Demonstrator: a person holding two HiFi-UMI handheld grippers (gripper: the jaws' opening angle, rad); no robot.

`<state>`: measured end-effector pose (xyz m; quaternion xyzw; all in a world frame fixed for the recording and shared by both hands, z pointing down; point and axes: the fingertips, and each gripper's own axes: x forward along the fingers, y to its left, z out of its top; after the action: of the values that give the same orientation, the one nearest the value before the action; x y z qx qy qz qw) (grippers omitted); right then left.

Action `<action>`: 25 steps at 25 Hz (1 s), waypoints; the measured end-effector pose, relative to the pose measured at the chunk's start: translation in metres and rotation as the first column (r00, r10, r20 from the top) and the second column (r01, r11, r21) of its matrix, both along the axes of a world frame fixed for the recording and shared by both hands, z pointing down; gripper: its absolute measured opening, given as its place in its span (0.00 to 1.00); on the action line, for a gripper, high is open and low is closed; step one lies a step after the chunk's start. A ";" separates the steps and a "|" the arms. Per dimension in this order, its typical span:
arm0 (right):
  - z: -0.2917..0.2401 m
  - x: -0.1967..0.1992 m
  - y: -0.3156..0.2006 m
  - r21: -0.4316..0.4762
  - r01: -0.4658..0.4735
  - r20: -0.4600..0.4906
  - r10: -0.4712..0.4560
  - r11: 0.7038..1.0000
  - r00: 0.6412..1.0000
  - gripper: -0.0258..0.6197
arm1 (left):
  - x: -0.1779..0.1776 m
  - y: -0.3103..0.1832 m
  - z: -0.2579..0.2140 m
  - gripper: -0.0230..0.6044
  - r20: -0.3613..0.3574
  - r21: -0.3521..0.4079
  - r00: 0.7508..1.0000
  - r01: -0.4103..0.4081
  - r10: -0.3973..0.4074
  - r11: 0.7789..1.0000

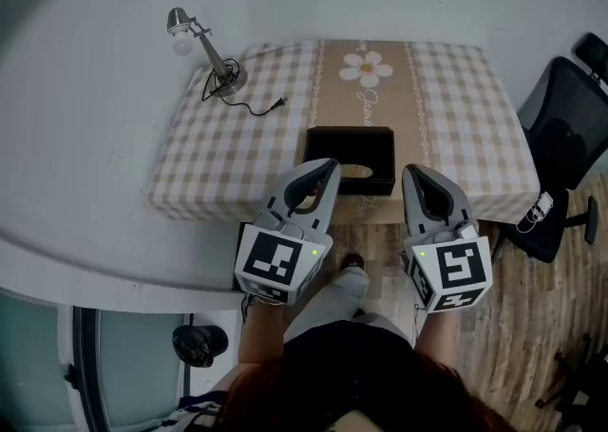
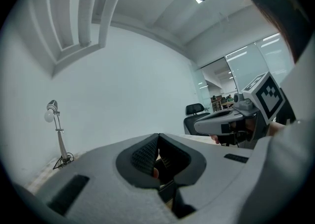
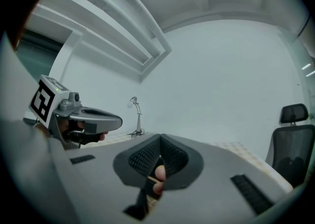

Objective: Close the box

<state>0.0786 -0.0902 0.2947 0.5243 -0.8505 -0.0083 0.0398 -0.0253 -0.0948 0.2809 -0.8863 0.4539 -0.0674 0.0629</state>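
Observation:
A black box (image 1: 349,147) stands near the front edge of the checked table (image 1: 218,150), its top open and something tan showing inside at the near wall. My left gripper (image 1: 324,170) hovers over the box's near left corner, shut with nothing in it. My right gripper (image 1: 413,175) hangs just right of the box, also shut and empty. In both gripper views the jaws meet at their tips, left gripper (image 2: 158,135) and right gripper (image 3: 160,138), tilted up toward the white wall, so the box is hidden there.
A desk lamp (image 1: 201,41) with a loose cord (image 1: 255,107) stands at the table's back left corner. A black office chair (image 1: 562,150) is to the right of the table. Wooden floor lies below the front edge. A daisy-print runner (image 1: 367,79) crosses the middle.

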 end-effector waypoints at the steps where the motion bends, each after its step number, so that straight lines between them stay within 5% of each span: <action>1: 0.001 0.001 -0.004 -0.003 -0.001 -0.003 0.001 1.000 1.000 0.07 | 0.001 -0.002 0.000 0.08 -0.008 -0.009 1.000 0.000 0.000 1.000; 25: 0.022 0.006 -0.095 -0.085 0.029 -0.043 -0.032 0.996 0.999 0.07 | -0.046 -0.086 0.042 0.08 0.032 -0.120 0.996 0.089 -0.085 0.989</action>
<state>0.0849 -0.1852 0.3163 0.5088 -0.8570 0.0155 0.0804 -0.0710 -0.1806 0.3231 -0.8669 0.4862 -0.1096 0.0120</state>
